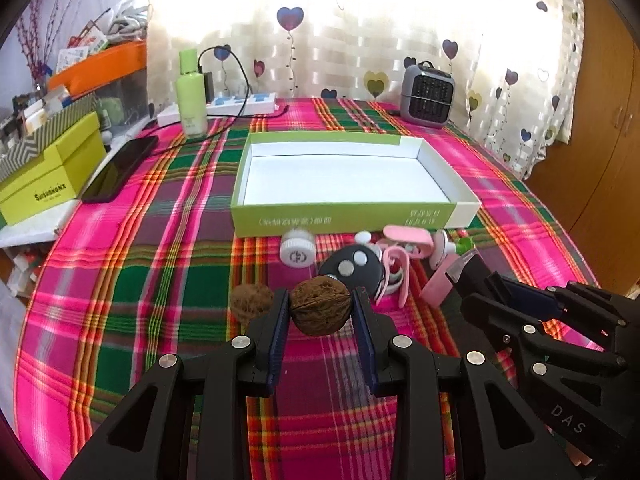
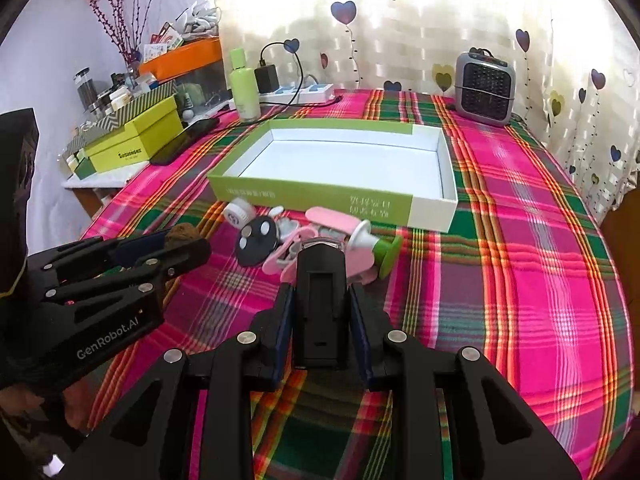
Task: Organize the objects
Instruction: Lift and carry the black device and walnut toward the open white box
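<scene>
Two grippers are loaded: the left gripper (image 1: 320, 308) pinches a walnut (image 1: 321, 305) and the right gripper (image 2: 320, 300) clamps a black clip-like gadget (image 2: 321, 292), both facing the empty green-and-white box (image 1: 424, 151) lying crosswise straight ahead on the table (image 1: 168, 264).

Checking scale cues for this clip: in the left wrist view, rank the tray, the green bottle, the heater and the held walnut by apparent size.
1. Tray, largest by far.
2. Heater and green bottle: look alike, not ranked.
3. Walnut held by the left gripper; it looks smallest, though nearness to the camera enlarges it.
</scene>
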`<state>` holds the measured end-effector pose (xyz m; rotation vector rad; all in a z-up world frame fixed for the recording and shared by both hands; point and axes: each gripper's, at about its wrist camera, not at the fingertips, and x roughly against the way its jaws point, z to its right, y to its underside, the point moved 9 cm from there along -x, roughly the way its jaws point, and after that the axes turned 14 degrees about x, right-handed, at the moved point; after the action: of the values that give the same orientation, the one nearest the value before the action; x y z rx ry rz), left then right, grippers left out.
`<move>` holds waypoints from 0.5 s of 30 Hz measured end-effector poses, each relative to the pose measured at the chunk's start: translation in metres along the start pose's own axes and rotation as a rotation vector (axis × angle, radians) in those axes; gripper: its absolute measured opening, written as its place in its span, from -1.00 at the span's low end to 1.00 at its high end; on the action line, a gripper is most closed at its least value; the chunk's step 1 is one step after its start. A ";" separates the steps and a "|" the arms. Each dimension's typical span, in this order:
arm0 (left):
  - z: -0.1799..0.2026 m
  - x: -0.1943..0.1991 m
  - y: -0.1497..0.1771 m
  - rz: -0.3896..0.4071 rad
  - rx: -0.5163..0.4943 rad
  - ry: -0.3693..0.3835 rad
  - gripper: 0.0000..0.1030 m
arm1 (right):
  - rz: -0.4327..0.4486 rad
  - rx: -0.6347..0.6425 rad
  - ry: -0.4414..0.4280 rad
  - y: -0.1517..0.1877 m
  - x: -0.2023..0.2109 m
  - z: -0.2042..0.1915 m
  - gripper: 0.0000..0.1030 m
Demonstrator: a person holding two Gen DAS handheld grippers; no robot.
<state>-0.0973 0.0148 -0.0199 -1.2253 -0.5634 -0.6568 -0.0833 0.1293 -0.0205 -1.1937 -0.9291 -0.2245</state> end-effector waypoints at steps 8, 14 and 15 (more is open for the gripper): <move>0.004 -0.006 -0.018 0.001 0.006 0.016 -0.43 | 0.013 -0.003 0.001 -0.018 -0.004 0.010 -0.45; 0.007 -0.010 -0.032 0.012 0.001 0.030 -0.43 | 0.030 0.000 0.002 -0.034 -0.006 0.014 -0.45; 0.007 -0.011 -0.034 0.011 0.005 0.037 -0.43 | 0.031 0.000 0.002 -0.036 -0.006 0.015 -0.45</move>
<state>-0.1294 0.0165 -0.0034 -1.2088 -0.5267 -0.6676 -0.1162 0.1259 0.0006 -1.2065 -0.9079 -0.2003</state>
